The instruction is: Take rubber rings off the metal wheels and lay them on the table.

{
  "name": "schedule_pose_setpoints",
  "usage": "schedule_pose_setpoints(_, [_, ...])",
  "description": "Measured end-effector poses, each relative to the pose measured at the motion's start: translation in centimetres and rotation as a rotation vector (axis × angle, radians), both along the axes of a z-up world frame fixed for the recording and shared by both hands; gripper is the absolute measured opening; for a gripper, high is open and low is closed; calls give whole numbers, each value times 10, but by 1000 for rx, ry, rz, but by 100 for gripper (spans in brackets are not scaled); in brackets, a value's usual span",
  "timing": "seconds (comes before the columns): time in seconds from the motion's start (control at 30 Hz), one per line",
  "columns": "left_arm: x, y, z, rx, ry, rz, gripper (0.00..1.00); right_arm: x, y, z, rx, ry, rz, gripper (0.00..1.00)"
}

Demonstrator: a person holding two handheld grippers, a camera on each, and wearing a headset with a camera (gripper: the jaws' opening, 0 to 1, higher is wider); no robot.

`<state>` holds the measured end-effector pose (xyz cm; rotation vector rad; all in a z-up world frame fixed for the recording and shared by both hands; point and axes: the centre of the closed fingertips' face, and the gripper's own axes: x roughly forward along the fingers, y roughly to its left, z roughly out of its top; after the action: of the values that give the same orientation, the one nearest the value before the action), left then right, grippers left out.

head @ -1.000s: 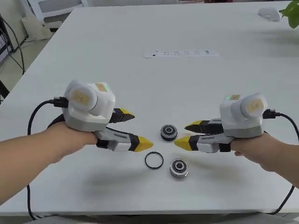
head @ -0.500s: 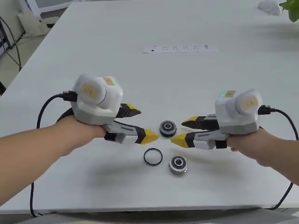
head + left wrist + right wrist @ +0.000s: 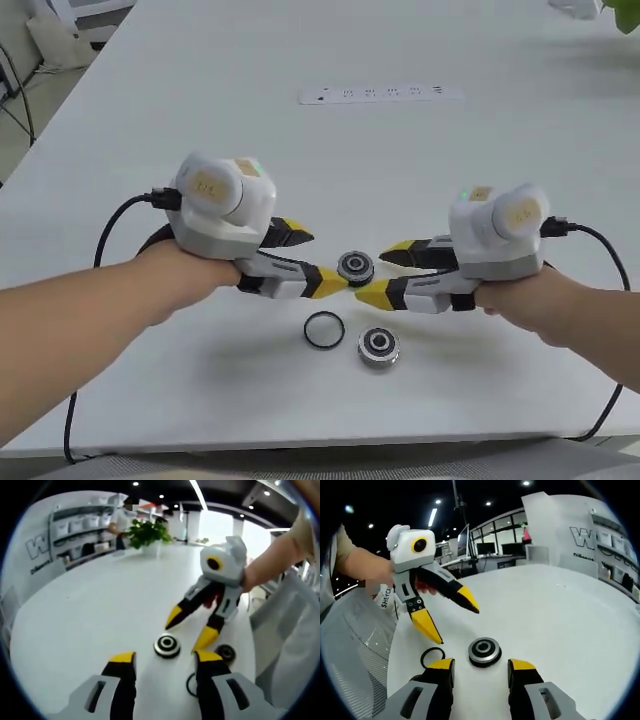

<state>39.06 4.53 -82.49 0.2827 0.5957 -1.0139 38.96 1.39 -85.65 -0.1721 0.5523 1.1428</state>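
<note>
Jaws are spread on both grippers, and nothing is pinched by either. In the head view the left gripper (image 3: 318, 259) and the right gripper (image 3: 374, 274) are pointed at each other from opposite sides, with the far wheel (image 3: 355, 266) lying flat on the table (image 3: 420, 170) between their yellow tips. Whether a tip touches it cannot be told there. A dark outer band is shown on this wheel. The near wheel (image 3: 379, 344) lies closer to the person and looks bare metal at its rim. A loose black ring (image 3: 324, 330) is laid flat just beside it, apart from both wheels. In the left gripper view the far wheel (image 3: 167, 645) is seen just ahead of the left gripper (image 3: 165, 657), in line with the gap between its jaws. The right gripper (image 3: 187, 634) is seen beyond it, and the near wheel (image 3: 226, 652) off to one side. In the right gripper view the far wheel (image 3: 484, 651) lies just ahead of the right gripper (image 3: 481, 664) – no contact is seen – with the ring (image 3: 432, 656) beside it and the left gripper (image 3: 452, 617) held above the table behind.
</note>
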Motion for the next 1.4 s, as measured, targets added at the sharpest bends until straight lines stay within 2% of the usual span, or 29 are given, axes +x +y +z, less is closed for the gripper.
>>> schedule_pose_setpoints(0.27, [5, -10, -3, 2, 3, -18, 43, 1, -1, 0, 3, -1, -4, 41])
schedule_pose_setpoints(0.83, [6, -31, -15, 25, 4, -72, 29, 0, 1, 1, 13, -1, 7, 41])
schedule_pose_setpoints(1.1, [12, -30, -21, 44, -2, -68, 22, -1, -2, -2, 8, 3, 6, 41])
schedule_pose_setpoints(1.27, [16, -28, -22, 51, -18, -59, 18, -1, -2, -1, 12, 4, 5, 41])
schedule_pose_setpoints(1.4, [12, -29, -21, 55, -28, -69, 15, 0, -1, -1, 16, 3, 0, 41])
